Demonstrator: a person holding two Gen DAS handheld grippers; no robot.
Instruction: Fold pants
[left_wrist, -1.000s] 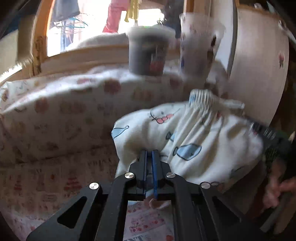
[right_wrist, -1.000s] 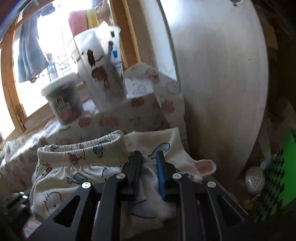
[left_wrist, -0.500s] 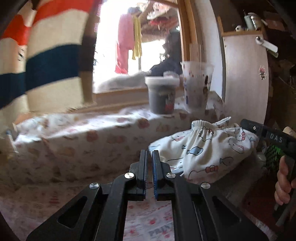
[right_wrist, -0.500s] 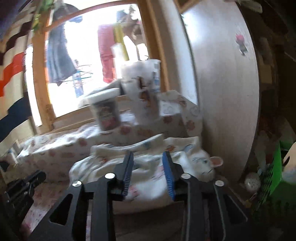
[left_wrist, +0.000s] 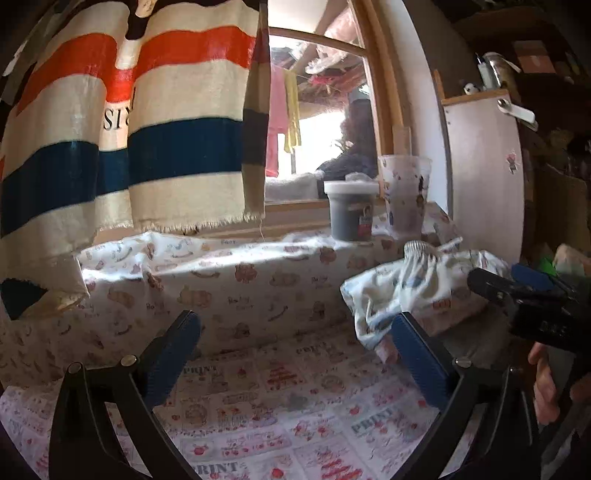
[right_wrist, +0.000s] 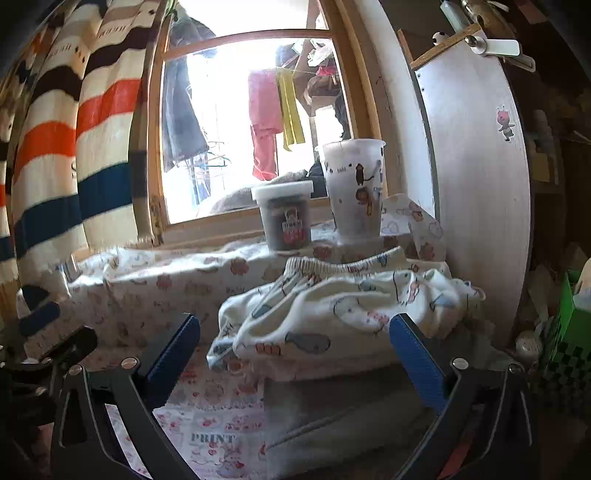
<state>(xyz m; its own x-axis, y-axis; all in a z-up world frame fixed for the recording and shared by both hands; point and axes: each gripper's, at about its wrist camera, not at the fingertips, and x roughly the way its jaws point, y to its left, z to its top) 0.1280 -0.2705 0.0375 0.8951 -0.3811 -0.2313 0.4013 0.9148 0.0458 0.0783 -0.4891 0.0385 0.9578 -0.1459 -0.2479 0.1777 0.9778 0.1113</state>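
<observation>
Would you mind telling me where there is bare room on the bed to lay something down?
The printed sheet lies free between the patterned bolster and the left gripper. It is crowded at the right: the pants are heaped beside the cupboard, below the dark tub and printed cup.

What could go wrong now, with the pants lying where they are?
The pants lie bunched, not flat, partly on a grey cloth, so the fold may loosen or slip. The dark tub and tall cup stand just behind them; a reaching right gripper might knock them over.
</observation>
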